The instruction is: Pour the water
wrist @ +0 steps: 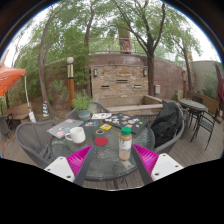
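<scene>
The gripper (110,160) is held level, facing a round glass table (105,150), its pink-padded fingers (67,160) spread wide apart with nothing between them. A bottle (125,144) with a light cap stands upright on the table, just ahead of the fingers, with a red cup (101,143) just beside it. Beyond the bottle, the small items scattered over the tabletop are too tiny to identify.

My gripper (113,160) open above the round glass desk (85,165), red-lidded bottle (125,144) between my fingers near its edge, white cup (77,134) beyond
</scene>
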Tool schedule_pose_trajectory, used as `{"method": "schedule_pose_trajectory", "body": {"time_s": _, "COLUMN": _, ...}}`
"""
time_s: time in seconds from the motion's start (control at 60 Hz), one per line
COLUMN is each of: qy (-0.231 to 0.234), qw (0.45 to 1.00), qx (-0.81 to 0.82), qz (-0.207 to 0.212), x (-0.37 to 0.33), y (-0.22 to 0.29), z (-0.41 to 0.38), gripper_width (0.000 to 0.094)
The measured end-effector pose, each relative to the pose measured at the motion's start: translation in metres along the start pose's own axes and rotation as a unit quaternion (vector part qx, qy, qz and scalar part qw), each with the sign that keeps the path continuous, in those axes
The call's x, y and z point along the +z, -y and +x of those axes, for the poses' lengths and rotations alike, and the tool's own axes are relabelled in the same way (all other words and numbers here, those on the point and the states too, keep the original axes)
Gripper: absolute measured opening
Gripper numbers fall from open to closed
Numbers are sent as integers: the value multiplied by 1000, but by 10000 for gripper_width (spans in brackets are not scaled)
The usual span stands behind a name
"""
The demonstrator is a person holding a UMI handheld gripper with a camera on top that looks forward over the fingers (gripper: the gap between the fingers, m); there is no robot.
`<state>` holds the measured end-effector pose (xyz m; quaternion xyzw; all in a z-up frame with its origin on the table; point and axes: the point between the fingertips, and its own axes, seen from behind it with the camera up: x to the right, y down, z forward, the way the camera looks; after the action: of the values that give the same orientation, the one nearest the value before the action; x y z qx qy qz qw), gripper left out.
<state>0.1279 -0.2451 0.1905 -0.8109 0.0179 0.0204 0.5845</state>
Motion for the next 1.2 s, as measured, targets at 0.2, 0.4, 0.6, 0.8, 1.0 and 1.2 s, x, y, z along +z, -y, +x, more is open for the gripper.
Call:
{"method": "schedule_pose_trajectory", "body": {"time_s": 0.2, "qy": 8, "qw": 1000, "qx": 12, "qz": 10, "x": 153, "y": -35, "z": 56, "gripper_width": 832}}
{"method": "schedule_pose_trajectory", "body": {"time_s": 0.4, "qy": 47, "qw": 997, "qx": -24, "qz": 62, "x": 229, "y": -28, "z": 44, "gripper_width": 765}}
{"method": "schedule_pose_trajectory", "body": {"time_s": 0.6, "qy": 33, "qw": 995, "qx": -22, "qz": 92, "x": 247, "y": -29, "z": 49, "gripper_width": 442}}
{"method": "schedule_pose_trajectory", "body": {"time_s": 0.8, "qy": 45, "qw": 998, "qx": -9, "qz": 42, "x": 259, "y": -30, "z": 57, "gripper_width": 336}}
{"method": "schedule_pose_trajectory", "body": {"time_s": 1.0, "qy": 37, "qw": 990, "qx": -123, "qz": 50, "x": 269, "y": 29, "z": 39, "gripper_width": 308}}
{"method": "schedule_pose_trajectory", "body": {"time_s": 1.2, "qy": 24, "qw": 921, "qx": -385, "qz": 53, "x": 305, "y": 84, "z": -44, "gripper_width": 306}}
